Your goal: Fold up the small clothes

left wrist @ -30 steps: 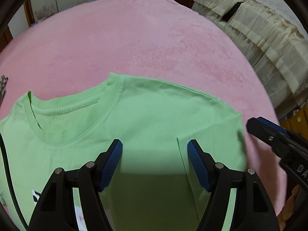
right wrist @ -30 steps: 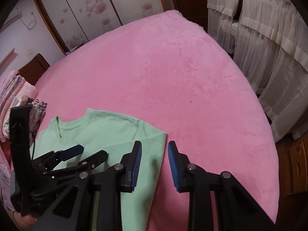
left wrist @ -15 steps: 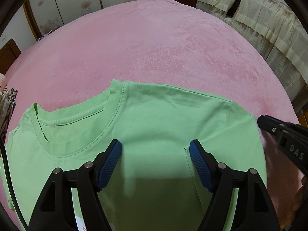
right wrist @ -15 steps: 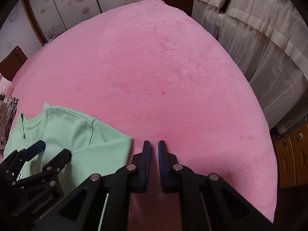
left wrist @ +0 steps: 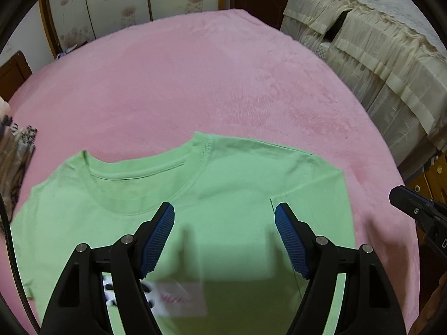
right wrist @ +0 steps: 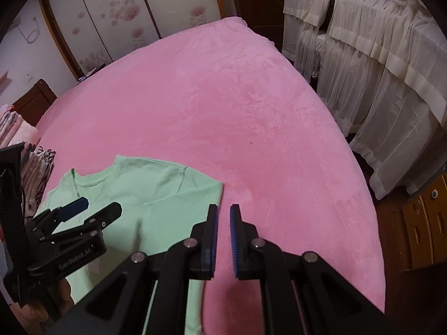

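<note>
My left claw hung with its jaws wide apart above the green T-shirt, nothing between them and nothing touching the pads. The shirt lay flat on the pink bed, collar just beyond the left pad and the folded-in right sleeve just beyond the right pad. Compared with a second earlier, the shirt sat lower and smaller under that claw, more pink showed past the collar, and a white printed patch on the chest had come into view close in, between the jaws' bases.

My right claw had its jaws together, only a thin slit between the blue pads, holding nothing. A second earlier they had stood apart beside the shirt's edge. It was over bare pink cover, with the shirt's right edge just off to its left. The right claw's black tip showed at the far right of the left camera. Striped folded clothes lay left of the shirt.
</note>
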Available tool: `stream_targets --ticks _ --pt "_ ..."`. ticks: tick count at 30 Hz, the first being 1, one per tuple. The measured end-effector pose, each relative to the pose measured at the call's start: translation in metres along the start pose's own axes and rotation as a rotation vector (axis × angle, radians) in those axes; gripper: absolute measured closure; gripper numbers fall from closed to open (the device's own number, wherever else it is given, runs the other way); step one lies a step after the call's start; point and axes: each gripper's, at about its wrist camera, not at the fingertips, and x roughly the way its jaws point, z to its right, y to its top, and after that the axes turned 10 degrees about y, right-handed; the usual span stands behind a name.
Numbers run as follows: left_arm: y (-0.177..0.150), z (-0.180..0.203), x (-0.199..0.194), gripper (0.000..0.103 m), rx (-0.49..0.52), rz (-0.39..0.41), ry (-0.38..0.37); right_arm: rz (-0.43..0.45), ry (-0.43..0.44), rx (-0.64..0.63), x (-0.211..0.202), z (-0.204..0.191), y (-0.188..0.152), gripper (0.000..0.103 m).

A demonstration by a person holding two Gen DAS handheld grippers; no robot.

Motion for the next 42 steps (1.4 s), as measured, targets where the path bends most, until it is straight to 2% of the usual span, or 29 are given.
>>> stream_targets --ticks 8,15,22,28,31,34,42 --pt "-0.013 -0.024 -0.062 0.027 -0.010 0.045 -0.034 0.015 0.030 0.009 -0.043 -0.025 -0.020 0.093" --pt "-0.038 -0.039 -0.116 0.026 0.010 0.086 -0.067 0.040 0.049 0.005 -0.078 -0.044 -0.038 0.093" --pt "-0.062 -0.060 -0.154 0.026 0.000 0.083 -0.149 0.060 0.076 -0.009 -0.108 -0.069 -0.057 0.093" --pt "-0.080 -0.086 -0.186 0.026 -0.015 0.109 -0.147 0.086 0.110 -0.037 -0.131 -0.100 -0.070 0.093" --pt "-0.089 -0.101 -0.204 0.025 -0.026 0.143 -0.121 0.098 0.132 -0.056 -0.140 -0.117 -0.077 0.093" --pt "-0.099 -0.119 -0.222 0.016 -0.043 0.177 -0.073 0.105 0.138 -0.087 -0.147 -0.138 -0.084 0.093" --pt "-0.121 -0.168 -0.241 0.015 -0.055 0.158 -0.042 0.115 0.177 -0.141 -0.152 -0.193 -0.097 0.093"
